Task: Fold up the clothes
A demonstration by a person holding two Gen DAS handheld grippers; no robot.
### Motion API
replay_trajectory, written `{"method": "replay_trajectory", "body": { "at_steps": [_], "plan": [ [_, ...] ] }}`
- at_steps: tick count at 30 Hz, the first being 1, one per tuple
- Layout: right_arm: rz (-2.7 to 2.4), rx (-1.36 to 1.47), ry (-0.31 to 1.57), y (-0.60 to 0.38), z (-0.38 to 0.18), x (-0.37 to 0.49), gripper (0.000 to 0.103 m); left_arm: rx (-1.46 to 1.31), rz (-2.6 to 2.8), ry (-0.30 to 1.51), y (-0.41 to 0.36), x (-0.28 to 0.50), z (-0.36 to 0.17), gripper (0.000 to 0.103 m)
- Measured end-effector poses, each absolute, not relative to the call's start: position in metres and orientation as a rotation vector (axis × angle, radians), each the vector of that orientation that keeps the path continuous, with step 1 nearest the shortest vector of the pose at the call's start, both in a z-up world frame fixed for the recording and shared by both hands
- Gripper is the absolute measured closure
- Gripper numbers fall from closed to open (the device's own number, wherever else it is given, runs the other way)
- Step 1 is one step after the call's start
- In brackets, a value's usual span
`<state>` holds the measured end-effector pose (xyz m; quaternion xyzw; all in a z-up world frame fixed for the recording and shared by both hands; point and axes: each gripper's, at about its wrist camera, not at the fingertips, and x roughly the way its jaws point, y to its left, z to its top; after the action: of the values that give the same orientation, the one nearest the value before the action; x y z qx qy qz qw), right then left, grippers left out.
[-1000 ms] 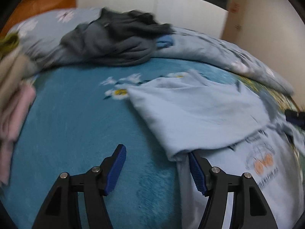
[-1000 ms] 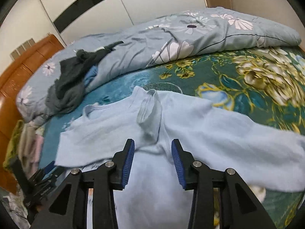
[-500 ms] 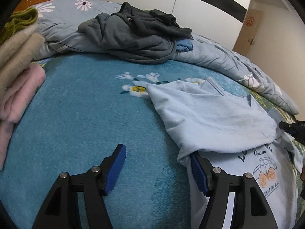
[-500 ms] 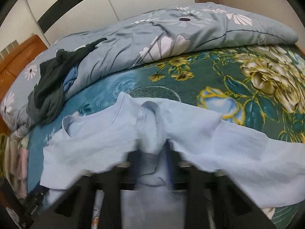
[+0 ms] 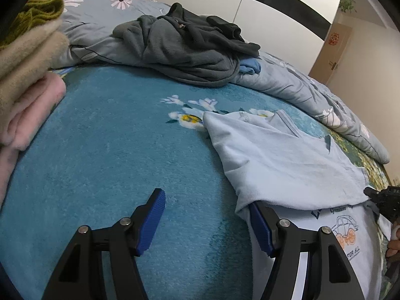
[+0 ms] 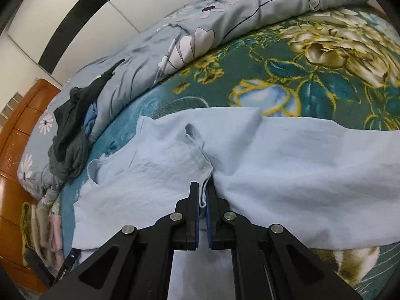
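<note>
Right gripper (image 6: 204,195), at 6 o'clock: jaws clamped on a fold of the pale blue shirt (image 6: 275,170), pinched at the hem between the blue pads (image 6: 209,215).
Left gripper (image 5: 207,218), at 6 o'clock: jaws wide apart, right pad (image 5: 260,225) tucked under the shirt's (image 5: 275,160) folded edge, left pad over bare teal blanket (image 5: 112,150); nothing gripped.
Shirt spread flat on blanket, car print at 4 o'clock.
Stacked knitwear (image 5: 27,70) at 9 o'clock.
Dark grey heap (image 5: 187,47) at 12 o'clock, on floral quilt (image 5: 300,80).
White wardrobe (image 5: 275,7) beyond.
</note>
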<state>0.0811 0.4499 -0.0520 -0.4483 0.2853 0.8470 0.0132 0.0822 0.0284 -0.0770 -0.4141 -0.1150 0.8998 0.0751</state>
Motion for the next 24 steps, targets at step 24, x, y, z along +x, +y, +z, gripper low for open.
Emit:
{"method": "replay_trajectory", "body": {
  "at_steps": [24],
  "plan": [
    [2.515,-1.349,0.259,0.587,-0.021,0.282,0.061,-1.142,2.651,-0.298,0.037,0.112,-0.039,0.022]
  ]
}}
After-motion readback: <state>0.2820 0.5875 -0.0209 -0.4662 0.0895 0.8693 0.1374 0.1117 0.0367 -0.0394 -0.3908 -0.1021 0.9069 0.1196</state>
